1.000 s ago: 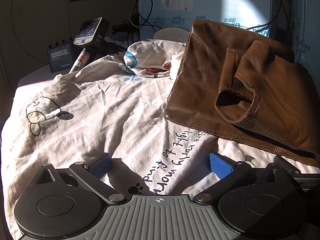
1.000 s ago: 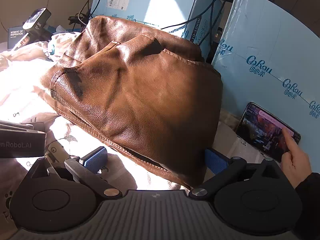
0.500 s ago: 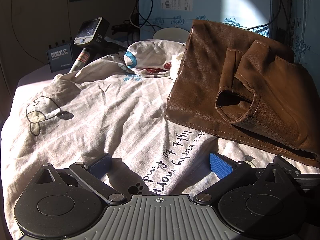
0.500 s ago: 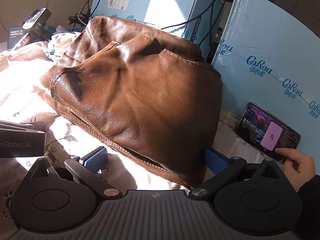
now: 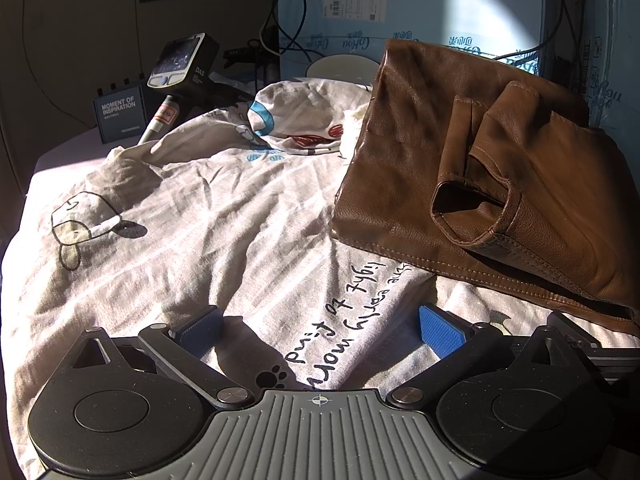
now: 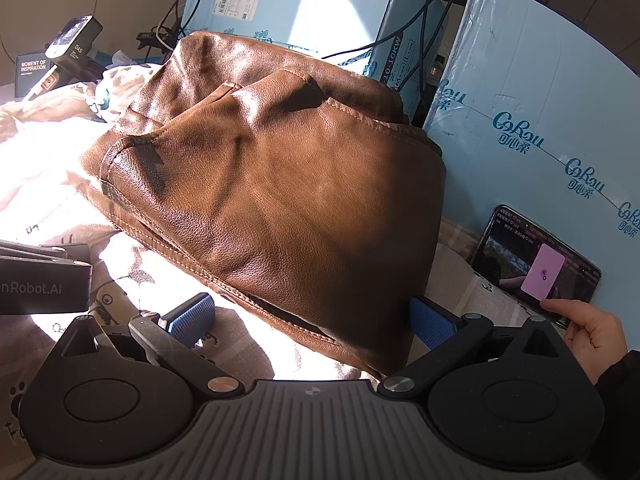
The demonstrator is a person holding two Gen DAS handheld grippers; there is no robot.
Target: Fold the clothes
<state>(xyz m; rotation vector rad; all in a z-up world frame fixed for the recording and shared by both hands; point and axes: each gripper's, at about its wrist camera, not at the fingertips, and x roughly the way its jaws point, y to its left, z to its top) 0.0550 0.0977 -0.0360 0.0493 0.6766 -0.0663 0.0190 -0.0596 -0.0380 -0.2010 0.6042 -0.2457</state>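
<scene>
A folded brown leather jacket (image 5: 500, 176) lies on a printed white sheet (image 5: 200, 216), to the right in the left wrist view. One cuff opening faces the camera. My left gripper (image 5: 320, 326) rests open on the sheet, in front of the jacket, with only sheet between its blue pads. In the right wrist view the jacket (image 6: 288, 200) fills the middle. My right gripper (image 6: 312, 318) is open, and the jacket's near hem lies between its pads (image 6: 432, 322). The other gripper's body (image 6: 44, 280) shows at the left edge.
Light blue cartons (image 6: 540, 120) stand behind and right of the jacket. A phone (image 6: 536, 268) leans on one, and a hand (image 6: 592, 328) touches its lower edge. A handheld device (image 5: 180, 68), a small dark box (image 5: 118, 114) and cables sit at the back left. A crumpled printed garment (image 5: 304, 116) lies beyond.
Both grippers and the jacket have stayed still. The hand has slid from the phone's screen to its lower edge, and a pink panel has appeared on the screen.
</scene>
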